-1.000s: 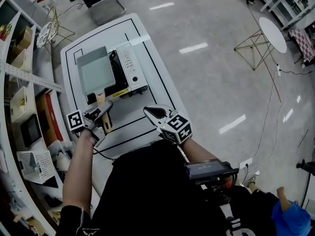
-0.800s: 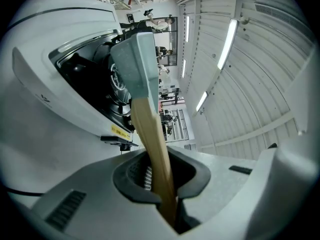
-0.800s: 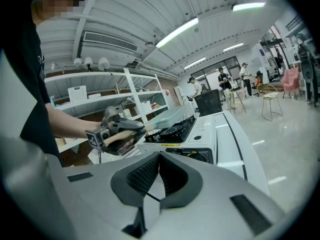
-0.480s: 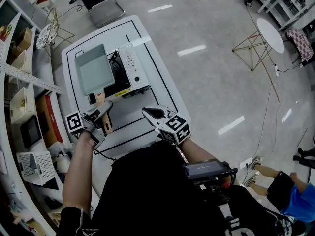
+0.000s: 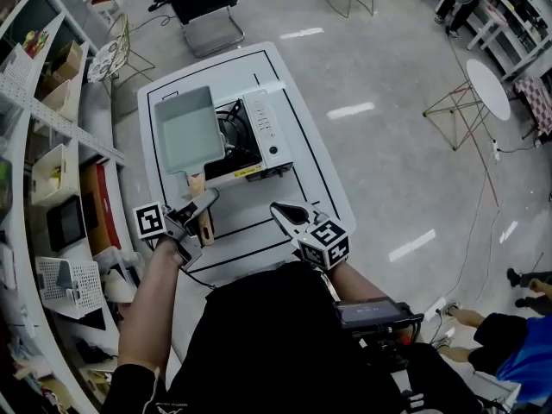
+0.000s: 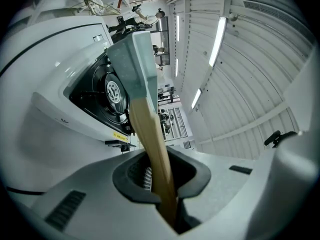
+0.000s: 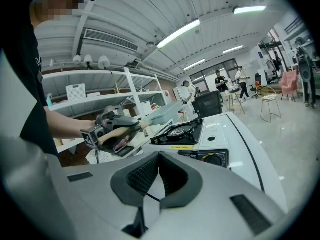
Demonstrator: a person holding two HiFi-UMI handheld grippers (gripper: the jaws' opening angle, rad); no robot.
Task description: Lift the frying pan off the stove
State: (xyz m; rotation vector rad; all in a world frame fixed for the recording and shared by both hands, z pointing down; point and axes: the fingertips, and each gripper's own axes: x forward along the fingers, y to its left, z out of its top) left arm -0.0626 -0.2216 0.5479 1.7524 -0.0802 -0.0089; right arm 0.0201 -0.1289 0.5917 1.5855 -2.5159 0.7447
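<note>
A rectangular grey-green frying pan with a wooden handle hangs to the left of the portable gas stove, whose black burner is uncovered. My left gripper is shut on the handle. In the left gripper view the handle runs out between the pads to the pan, seen edge-on above the burner. The right gripper view shows the pan tilted in the air, clear of the stove. My right gripper hovers over the table's near end, shut on nothing.
The stove stands on a white table marked with black lines. Shelving with boxes and baskets runs along the left. A black chair stands beyond the table and a small round white table is off to the right. People stand far off.
The pan has shifted left off the burner, which now shows fully. Both grippers keep their grip state. The head view has moved forward over the table.
</note>
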